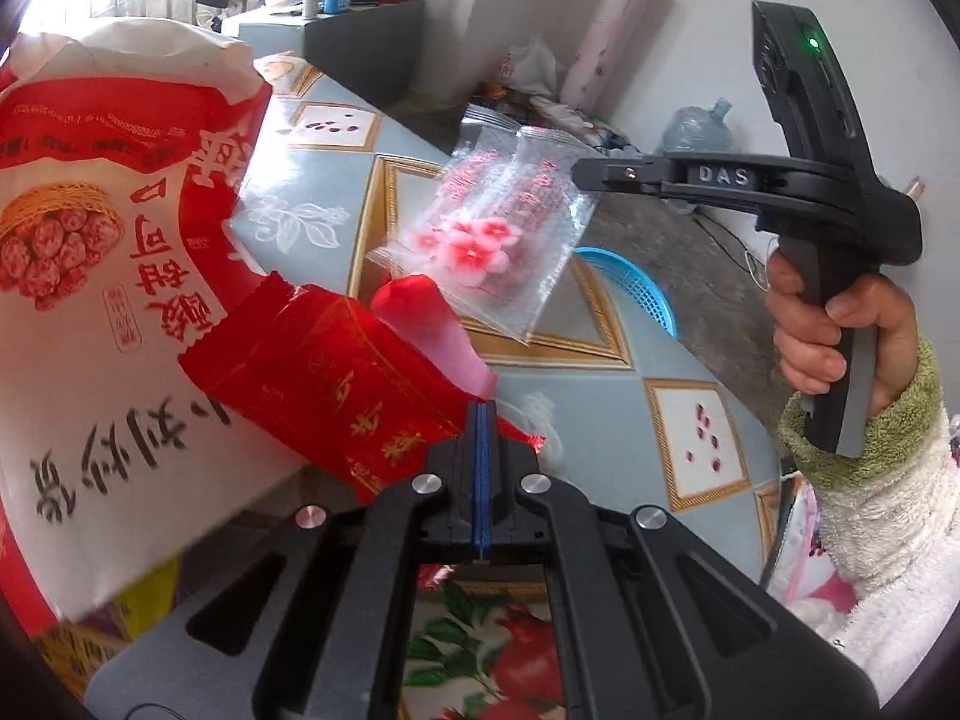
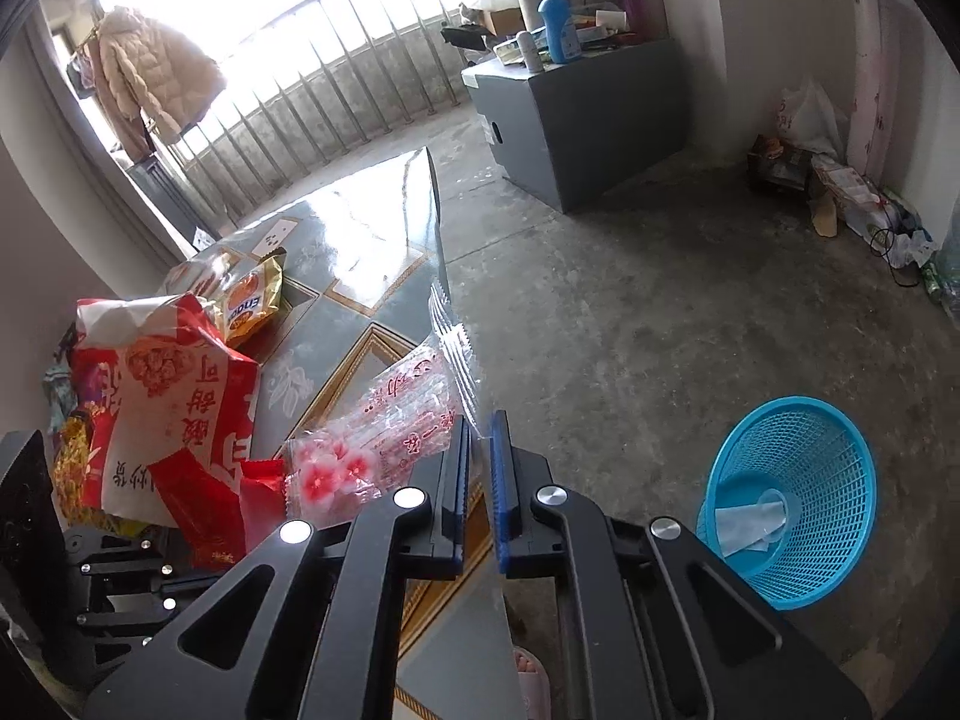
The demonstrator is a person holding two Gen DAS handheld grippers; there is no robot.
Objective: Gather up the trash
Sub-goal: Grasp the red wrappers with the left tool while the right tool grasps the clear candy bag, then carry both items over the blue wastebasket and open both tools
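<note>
Nearest the left wrist camera, the left gripper [image 1: 482,420] has its two blue-edged fingers pressed together on one corner of a red foil wrapper [image 1: 336,372], which hangs in the air above the table [image 1: 588,408]. Just beside that wrapper, to its left, stands one large white and red paper bag [image 1: 102,276] printed with a basket of fruit; the wrapper's far edge overlaps it in the view, and whether they touch cannot be told.

In the right wrist view, the right gripper [image 2: 480,468] shows a narrow gap between its two fingers, with the edge of one clear plastic wrapper [image 2: 384,426] caught in that gap. The wrapper bears pink flowers and red lettering and hangs out to the left, over the table's edge [image 2: 384,300]. From the left wrist view the same clear plastic wrapper [image 1: 492,234] is seen pinched at its right corner by the right gripper [image 1: 585,174], which a hand [image 1: 834,330] in a fleecy sleeve grips by the handle.

Farther along the table lies one yellow snack packet [image 2: 252,300]. On the concrete floor to the right, well apart from the table, sits one blue mesh basket [image 2: 798,492] with a crumpled pale piece [image 2: 750,522] inside. Beyond it stands one grey cabinet [image 2: 588,126] with a blue bottle [image 2: 558,24] among the clutter on top.
</note>
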